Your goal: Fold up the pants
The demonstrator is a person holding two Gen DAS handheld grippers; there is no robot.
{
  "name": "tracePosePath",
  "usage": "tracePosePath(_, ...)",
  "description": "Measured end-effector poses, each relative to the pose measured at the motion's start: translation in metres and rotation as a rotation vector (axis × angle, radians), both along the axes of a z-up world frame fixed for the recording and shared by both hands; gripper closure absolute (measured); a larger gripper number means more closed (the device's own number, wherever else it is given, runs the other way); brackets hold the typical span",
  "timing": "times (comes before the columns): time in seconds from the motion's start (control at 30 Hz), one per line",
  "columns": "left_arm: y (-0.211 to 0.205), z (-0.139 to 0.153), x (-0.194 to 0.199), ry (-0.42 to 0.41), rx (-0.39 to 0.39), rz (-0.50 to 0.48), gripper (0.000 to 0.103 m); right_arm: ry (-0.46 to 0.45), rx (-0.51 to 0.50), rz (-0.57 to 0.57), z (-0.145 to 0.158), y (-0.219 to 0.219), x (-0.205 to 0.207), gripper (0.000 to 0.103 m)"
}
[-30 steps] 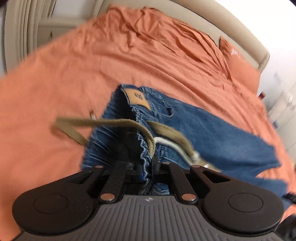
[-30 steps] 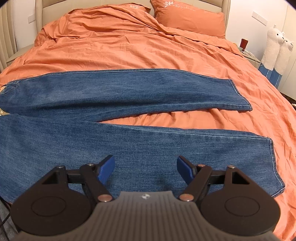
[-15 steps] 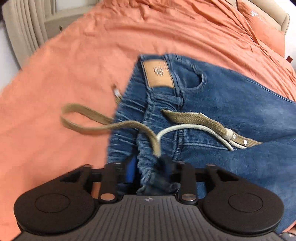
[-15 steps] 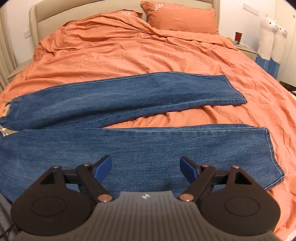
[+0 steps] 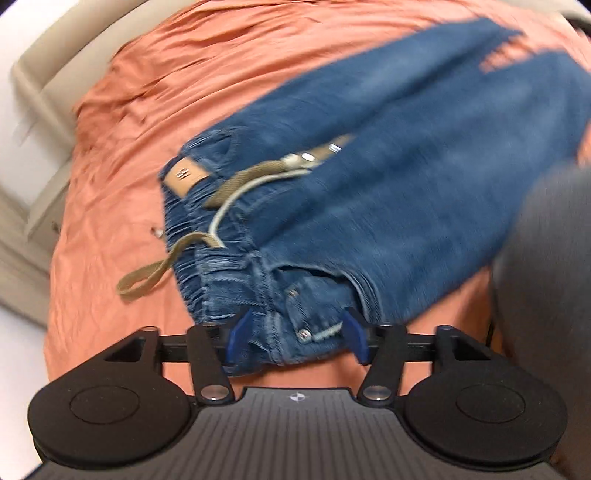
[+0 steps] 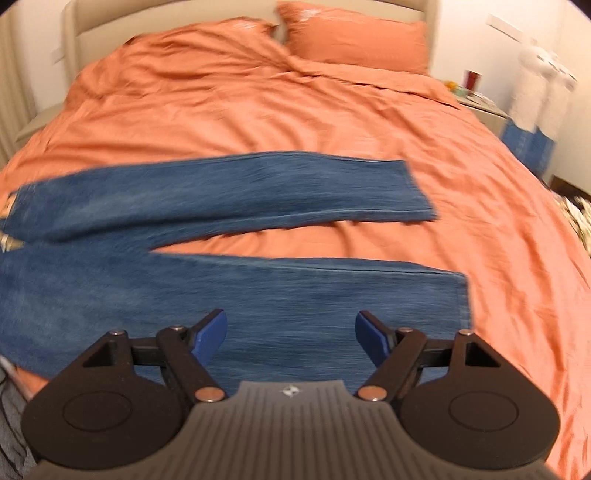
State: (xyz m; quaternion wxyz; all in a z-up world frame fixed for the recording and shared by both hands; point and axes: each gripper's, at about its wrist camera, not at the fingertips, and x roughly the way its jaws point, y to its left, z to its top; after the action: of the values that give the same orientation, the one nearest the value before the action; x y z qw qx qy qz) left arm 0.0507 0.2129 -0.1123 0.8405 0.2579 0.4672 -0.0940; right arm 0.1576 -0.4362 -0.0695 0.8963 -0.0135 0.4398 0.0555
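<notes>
Pants (image 6: pixel 229 206) flat, legs apart | waistband (image 5: pixel 236 273) edge near bed (image 6: pixel 258 103) edge

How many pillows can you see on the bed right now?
1 for sure: an orange pillow against the headboard, at the far right of the bed. A lump under the orange duvet left of it may hide another.

Jeans (image 6: pixel 229 288) blurred, waistband cut off left, bedside items (image 6: pixel 469 83) unclear
</notes>
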Motion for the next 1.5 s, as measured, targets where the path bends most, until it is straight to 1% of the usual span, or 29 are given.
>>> tracePosePath(0.03,-0.005,-0.007,-0.002,0.009,0.026,-0.016,0.027,0.001,0.004,-0.019,0.001,-0.010,0.000,0.029)
tracePosePath(0.13,-0.022,-0.027,-0.005,0.027,0.122,-0.095,0.027,0.012,-0.010,-0.081,0.004,-0.041,-0.003,0.029)
tracePosePath(0.2,-0.033,-0.041,-0.005,0.055,0.202,-0.155,0.026,0.021,-0.030,-0.108,0.004,-0.059,-0.005,0.029)
tracePosePath(0.23,-0.039,-0.049,-0.005,0.074,0.251,-0.184,0.023,0.025,-0.040,-0.119,0.004,-0.067,-0.005,0.029)
tracePosePath(0.3,-0.048,-0.060,-0.003,0.109,0.332,-0.246,0.023,0.032,-0.064,-0.148,0.002,-0.083,-0.005,0.029)
tracePosePath(0.33,-0.050,-0.062,-0.001,0.128,0.345,-0.254,0.027,0.032,-0.074,-0.165,0.001,-0.091,-0.005,0.028)
tracePosePath(0.37,-0.049,-0.063,0.003,0.152,0.344,-0.248,0.042,0.032,-0.076,-0.177,0.000,-0.099,-0.006,0.028)
tracePosePath(0.4,-0.049,-0.061,0.006,0.168,0.337,-0.230,0.051,0.031,-0.069,-0.182,-0.002,-0.106,-0.006,0.028)
tracePosePath(0.43,-0.048,-0.058,0.009,0.168,0.334,-0.206,0.066,0.027,-0.060,-0.180,-0.004,-0.111,-0.008,0.028)
tracePosePath(0.47,-0.047,-0.056,0.010,0.160,0.334,-0.184,0.074,0.016,-0.059,-0.176,-0.005,-0.116,-0.011,0.028)
tracePosePath(0.5,-0.045,-0.052,0.009,0.152,0.324,-0.175,0.076,0.007,-0.064,-0.165,-0.007,-0.118,-0.014,0.027)
tracePosePath(0.57,-0.043,-0.042,0.006,0.118,0.300,-0.142,0.086,-0.023,-0.083,-0.099,-0.011,-0.119,-0.021,0.023)
tracePosePath(0.6,-0.041,-0.035,0.006,0.102,0.275,-0.113,0.087,-0.027,-0.112,-0.057,-0.013,-0.118,-0.023,0.022)
tracePosePath(0.7,-0.034,-0.012,0.012,0.052,0.172,-0.007,0.090,-0.003,-0.223,0.057,-0.022,-0.110,-0.023,0.022)
tracePosePath(0.77,-0.033,0.001,0.019,0.030,0.119,0.055,0.091,0.032,-0.276,0.134,-0.030,-0.105,-0.019,0.030)
tracePosePath(0.8,-0.032,0.007,0.022,0.020,0.094,0.089,0.091,0.054,-0.303,0.183,-0.034,-0.101,-0.017,0.037)
tracePosePath(0.83,-0.031,0.012,0.026,0.009,0.077,0.116,0.091,0.071,-0.336,0.234,-0.039,-0.097,-0.015,0.047)
tracePosePath(0.87,-0.030,0.017,0.030,-0.001,0.056,0.151,0.091,0.078,-0.370,0.282,-0.043,-0.092,-0.015,0.053)
tracePosePath(0.9,-0.030,0.021,0.032,-0.010,0.037,0.183,0.091,0.082,-0.405,0.335,-0.046,-0.088,-0.015,0.062)
tracePosePath(0.97,-0.029,0.028,0.039,-0.026,0.007,0.239,0.091,0.085,-0.468,0.435,-0.050,-0.080,-0.017,0.073)
tracePosePath(1.1,-0.023,0.038,0.048,-0.024,-0.067,0.345,0.091,0.089,-0.588,0.624,-0.058,-0.063,-0.022,0.074)
tracePosePath(1.2,-0.022,0.039,0.051,-0.014,-0.072,0.374,0.091,0.102,-0.643,0.732,-0.068,-0.059,-0.027,0.074)
tracePosePath(1.3,-0.023,0.037,0.054,-0.001,-0.062,0.398,0.091,0.138,-0.688,0.834,-0.083,-0.058,-0.031,0.074)
tracePosePath(1.4,-0.023,0.037,0.056,0.003,-0.060,0.418,0.091,0.160,-0.719,0.891,-0.102,-0.061,-0.035,0.074)
tracePosePath(1.5,-0.022,0.036,0.059,0.012,-0.061,0.444,0.091,0.158,-0.743,0.915,-0.120,-0.066,-0.032,0.074)
